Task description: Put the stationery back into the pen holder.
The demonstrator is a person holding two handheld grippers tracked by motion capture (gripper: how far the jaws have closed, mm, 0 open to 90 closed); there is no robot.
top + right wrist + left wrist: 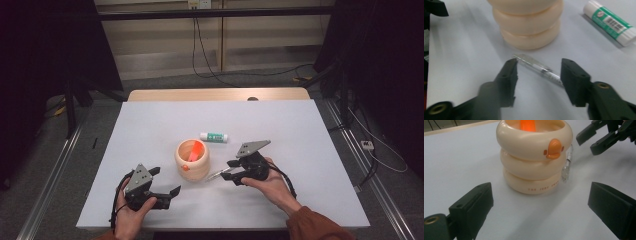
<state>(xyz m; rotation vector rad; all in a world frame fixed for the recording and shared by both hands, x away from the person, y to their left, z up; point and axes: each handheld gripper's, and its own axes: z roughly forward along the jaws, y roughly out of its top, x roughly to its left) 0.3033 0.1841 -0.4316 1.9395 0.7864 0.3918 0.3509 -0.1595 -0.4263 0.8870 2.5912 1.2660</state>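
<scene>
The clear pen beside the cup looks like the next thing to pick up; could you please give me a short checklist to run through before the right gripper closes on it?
1. Right gripper jaws open: ok, they stand apart.
2. Clear pen between the jaws: ok, it lies on the white table across the gap in the right gripper view; no pad presses on it.
3. Room beside the cream cup: cannot tell; the pen's far end lies close to the cup's base.
4. Cup mouth has space: ok, one orange marker stands in it.
5. Left gripper out of the way: ok, open and apart from the cup.
6. Glue stick clear of the path: ok, it lies beyond the cup.
</scene>
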